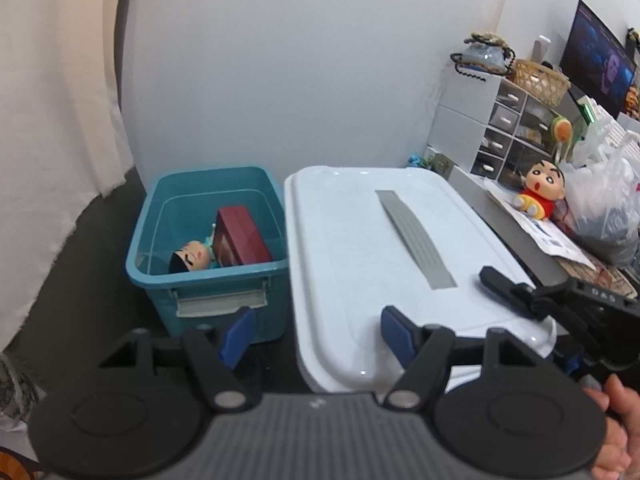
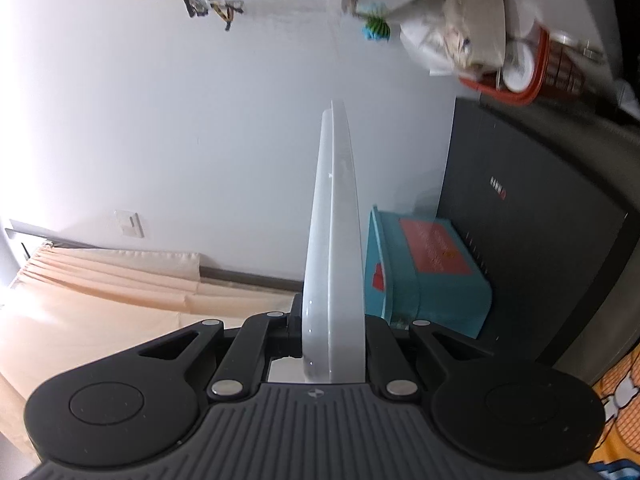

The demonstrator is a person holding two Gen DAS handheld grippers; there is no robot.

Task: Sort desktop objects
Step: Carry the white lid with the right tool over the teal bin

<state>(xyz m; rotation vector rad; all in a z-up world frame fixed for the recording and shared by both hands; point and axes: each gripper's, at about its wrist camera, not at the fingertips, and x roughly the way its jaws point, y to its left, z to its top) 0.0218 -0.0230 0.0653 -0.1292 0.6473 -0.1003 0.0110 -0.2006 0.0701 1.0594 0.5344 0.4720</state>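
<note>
Lid (image 2: 334,240) between right gripper (image 2: 334,340) jaws

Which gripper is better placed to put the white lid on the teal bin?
Right. The right gripper already clamps the white lid edge; the left gripper has empty, open jaws beside the teal bin.

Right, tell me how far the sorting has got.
Done: a dark red box and a small black-haired doll lie in the open teal plastic bin. In hand: the right gripper is shut on the edge of the white plastic lid; the left gripper is open, empty. Left: the lid is not on the bin; a red-shirted plush doll sits out.
</note>
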